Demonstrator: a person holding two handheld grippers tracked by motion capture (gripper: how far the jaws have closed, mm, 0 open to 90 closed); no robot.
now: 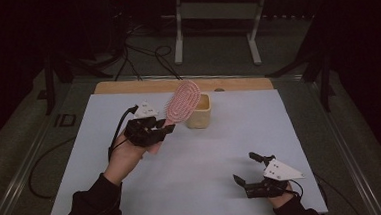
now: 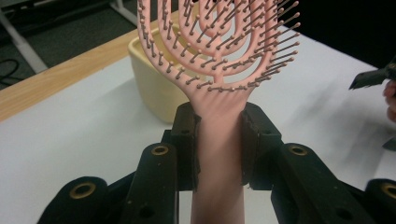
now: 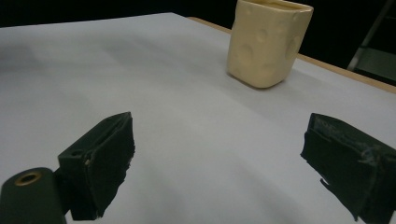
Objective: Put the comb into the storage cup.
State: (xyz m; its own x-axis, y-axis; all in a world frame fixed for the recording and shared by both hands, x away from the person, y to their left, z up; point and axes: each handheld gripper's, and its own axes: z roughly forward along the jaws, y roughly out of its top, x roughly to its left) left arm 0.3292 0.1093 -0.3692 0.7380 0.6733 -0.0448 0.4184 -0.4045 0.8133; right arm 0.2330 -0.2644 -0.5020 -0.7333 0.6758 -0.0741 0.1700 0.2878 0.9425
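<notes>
A lab or recording studio is suggested — the surroundings are kept dark, and a single worktable (image 1: 260, 133) (covered by a white sheet, a wooden edge left bare at the far side) is lit. Black cables (image 1: 140, 60) are trailed over grey carpet beyond it, near a white metal stand (image 1: 216, 21).

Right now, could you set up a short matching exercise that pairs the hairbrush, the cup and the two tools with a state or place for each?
Things:
1. pink hairbrush
2. cream cup
3. left tool
4. right tool

States or places:
A. open, with nothing between its jaws
B. standing upright on the white sheet, near the table's far edge
C. shut on a handle
D. lifted off the table, head towards the cup

Pairs: 1-D, 2-B, 3-C, 4-A
</notes>
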